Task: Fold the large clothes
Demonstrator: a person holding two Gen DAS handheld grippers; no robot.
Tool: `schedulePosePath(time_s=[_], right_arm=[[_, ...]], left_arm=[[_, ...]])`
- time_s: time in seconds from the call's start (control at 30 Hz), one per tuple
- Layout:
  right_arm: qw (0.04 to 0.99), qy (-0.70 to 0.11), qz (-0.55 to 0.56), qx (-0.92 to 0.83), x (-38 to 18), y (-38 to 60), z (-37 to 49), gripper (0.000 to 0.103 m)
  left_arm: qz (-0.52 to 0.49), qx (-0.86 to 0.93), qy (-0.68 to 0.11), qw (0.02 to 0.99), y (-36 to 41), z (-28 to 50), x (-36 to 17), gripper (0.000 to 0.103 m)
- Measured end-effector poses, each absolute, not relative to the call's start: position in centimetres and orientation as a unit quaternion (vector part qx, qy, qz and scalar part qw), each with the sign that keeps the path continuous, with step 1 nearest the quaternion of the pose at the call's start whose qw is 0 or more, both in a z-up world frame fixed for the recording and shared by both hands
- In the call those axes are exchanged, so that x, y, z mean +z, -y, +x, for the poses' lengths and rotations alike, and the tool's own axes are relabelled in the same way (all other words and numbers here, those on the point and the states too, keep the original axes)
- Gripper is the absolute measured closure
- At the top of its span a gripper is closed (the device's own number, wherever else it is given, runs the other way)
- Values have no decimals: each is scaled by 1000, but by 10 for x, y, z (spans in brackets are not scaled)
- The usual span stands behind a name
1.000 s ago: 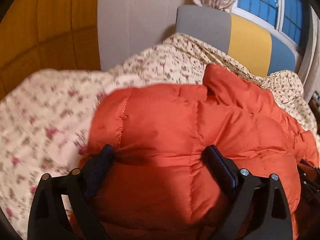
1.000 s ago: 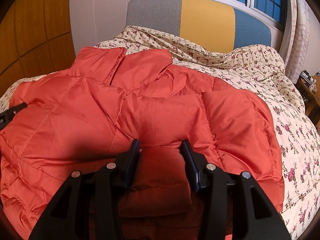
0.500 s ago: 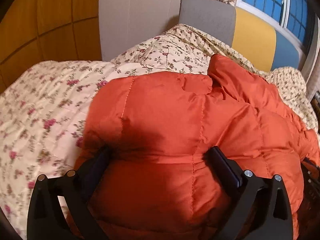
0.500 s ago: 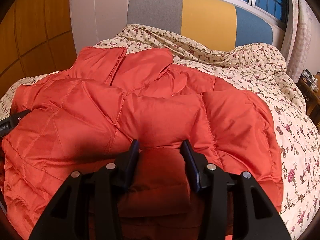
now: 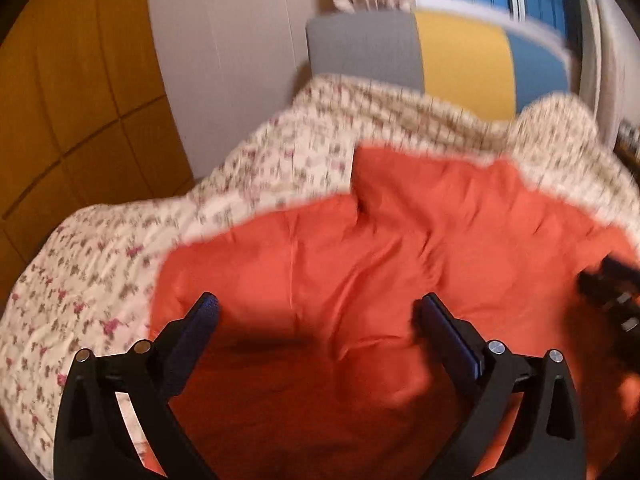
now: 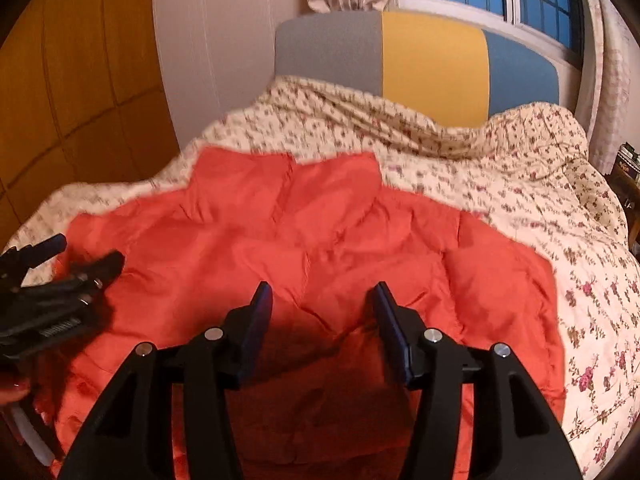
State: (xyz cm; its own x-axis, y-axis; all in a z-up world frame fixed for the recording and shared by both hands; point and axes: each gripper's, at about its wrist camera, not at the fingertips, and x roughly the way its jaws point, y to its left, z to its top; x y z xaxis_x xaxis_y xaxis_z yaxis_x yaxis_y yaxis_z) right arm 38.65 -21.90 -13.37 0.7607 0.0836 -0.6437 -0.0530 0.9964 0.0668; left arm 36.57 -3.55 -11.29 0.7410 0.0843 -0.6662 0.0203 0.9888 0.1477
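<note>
Left wrist view, blurred by motion: the left gripper (image 5: 316,312) stands with its jaws spread wide and nothing between them, poised over the near part of the orange padded jacket (image 5: 360,272). The jacket lies on the floral quilt (image 5: 100,260), well short of the three-colour headboard (image 5: 420,52). The right gripper shows as a dark shape at the jacket's edge, on the side away from the wooden wall panel (image 5: 72,92).

Right wrist view: the right gripper (image 6: 322,300) is likewise parted, holding nothing, above the jacket (image 6: 320,240). The left gripper (image 6: 60,280) hangs over the jacket's side nearest the wooden panel (image 6: 80,80); its jaws look apart, empty.

Assessment: the garment appears at least partly folded, forming a broad, roughly squared bundle with both grippers released. Its collar end (image 6: 288,176) points toward the headboard (image 6: 420,56), so the long axis runs from the viewer to the headboard. Whether further folds remain cannot be settled; the bundle still looks bulky, suggesting one more fold or a pressing-down.
</note>
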Motion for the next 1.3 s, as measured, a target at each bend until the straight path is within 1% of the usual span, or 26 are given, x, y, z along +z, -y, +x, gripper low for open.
schedulePosePath(time_s=[0.07,0.13,0.2,0.33,0.4,0.43,0.5,0.7,0.83,0.93,1.2,1.3], right_arm=[[936,-352,13,19,-147,225,390,49],[934,-354,36,13,-164,240,391,48],[933,-356,56,16,-170,247,392,48],[931,-362,41,8,-173,243,394,48],[930,-365,46,8,-172,246,391,41],[929,-367,53,6,-169,249,387,40],[926,-368,81,15,-163,259,370,38],[902,-400,159,27,-139,296,299,38],[898,-406,170,9,-131,322,240,38],[900,-402,164,-17,-128,345,197,36],[883,-418,201,-73,-144,392,103,36],[875,-422,224,-74,-154,398,74,38]], left_arm=[[42,0,-364,930,22,365,-128,3],[17,-8,-370,929,12,367,-130,3],[26,-6,-378,926,15,370,-135,3],[37,-2,-390,920,20,374,-140,3],[33,-5,-391,920,19,372,-139,3],[30,-7,-392,920,17,368,-137,3],[25,-17,-394,919,12,358,-132,3],[-7,-44,-386,921,-15,287,-109,3],[-13,-48,-413,910,-34,246,-114,3],[-36,-36,-430,901,-57,214,-123,3],[-47,-22,-435,899,-91,146,-134,3],[-52,-30,-435,898,-98,123,-141,3]])
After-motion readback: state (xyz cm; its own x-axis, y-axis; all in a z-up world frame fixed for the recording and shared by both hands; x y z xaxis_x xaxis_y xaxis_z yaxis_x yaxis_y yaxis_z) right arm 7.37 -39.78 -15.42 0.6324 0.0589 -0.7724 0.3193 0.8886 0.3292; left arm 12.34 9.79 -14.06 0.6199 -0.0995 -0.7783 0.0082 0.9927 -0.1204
